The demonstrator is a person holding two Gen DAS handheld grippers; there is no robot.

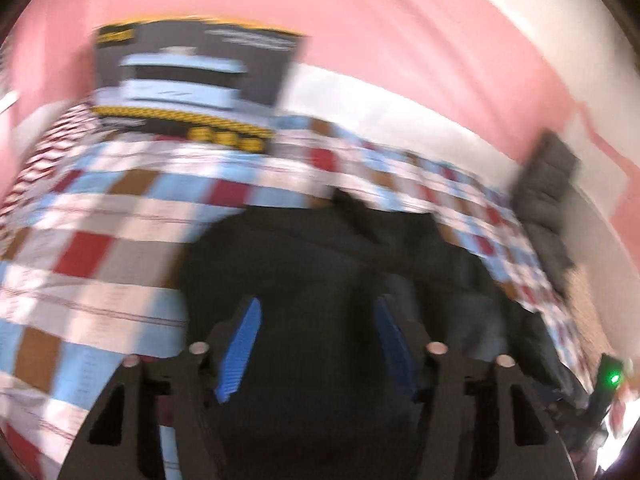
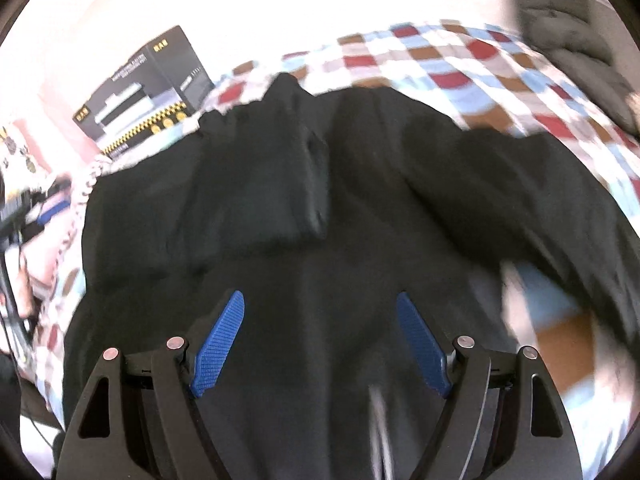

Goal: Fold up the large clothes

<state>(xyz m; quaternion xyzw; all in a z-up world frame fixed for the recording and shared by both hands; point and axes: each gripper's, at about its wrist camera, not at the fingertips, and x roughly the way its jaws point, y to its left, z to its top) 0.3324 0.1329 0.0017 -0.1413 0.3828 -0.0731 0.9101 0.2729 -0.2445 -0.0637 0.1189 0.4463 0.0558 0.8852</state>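
Note:
A large black garment (image 2: 360,200) lies spread on a checked bedspread (image 2: 460,64). One sleeve (image 2: 280,168) is folded in over its body, and the other sleeve (image 2: 520,184) runs off to the right. My right gripper (image 2: 321,295) hovers over the garment's lower middle, open, with only cloth behind its blue pads (image 2: 218,344). In the blurred left wrist view, my left gripper (image 1: 317,302) stands over the same black garment (image 1: 300,260) near its left edge. Its jaws are apart with nothing gripped between them.
A black box with yellow trim (image 1: 192,80) (image 2: 148,88) stands at the far left end of the bed. A dark grey quilted cushion (image 1: 548,184) (image 2: 560,12) leans at the far right. The checked bedspread (image 1: 100,220) shows left of the garment. Pink wall behind.

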